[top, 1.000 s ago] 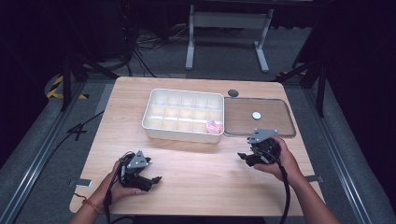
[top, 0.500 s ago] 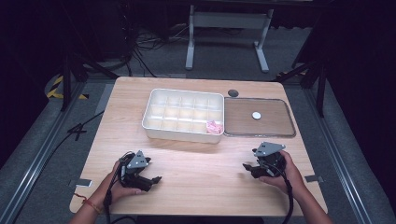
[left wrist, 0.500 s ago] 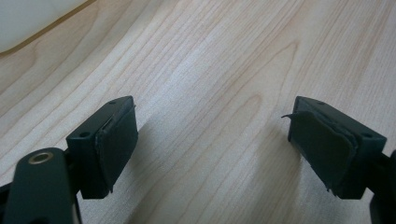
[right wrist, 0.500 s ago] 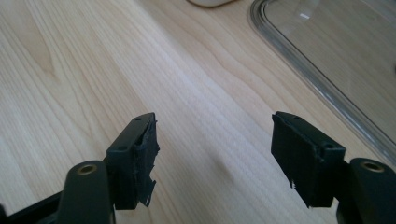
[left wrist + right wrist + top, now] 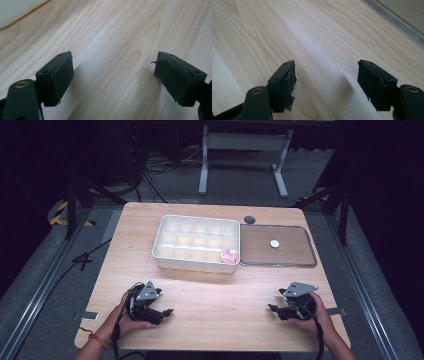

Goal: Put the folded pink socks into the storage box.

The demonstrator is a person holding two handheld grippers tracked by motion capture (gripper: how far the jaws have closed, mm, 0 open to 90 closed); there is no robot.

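Wooden table (image 5: pixel 210 290) fills both claw views; high view adds white tray (image 5: pixel 195 242); both claws gape empty.

The desk (image 5: pixel 210 320) is pale, smooth wood with matt grain; the white organizer box (image 5: pixel 196 243) looks like glossy plastic.

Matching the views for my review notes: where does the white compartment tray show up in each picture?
High view: white compartment tray lies at the table's centre-far part, left of the clear lid.
Left gripper view: its pale corner fills the upper left.
Right gripper view: not in it.
Shared landmark: the wooden table.
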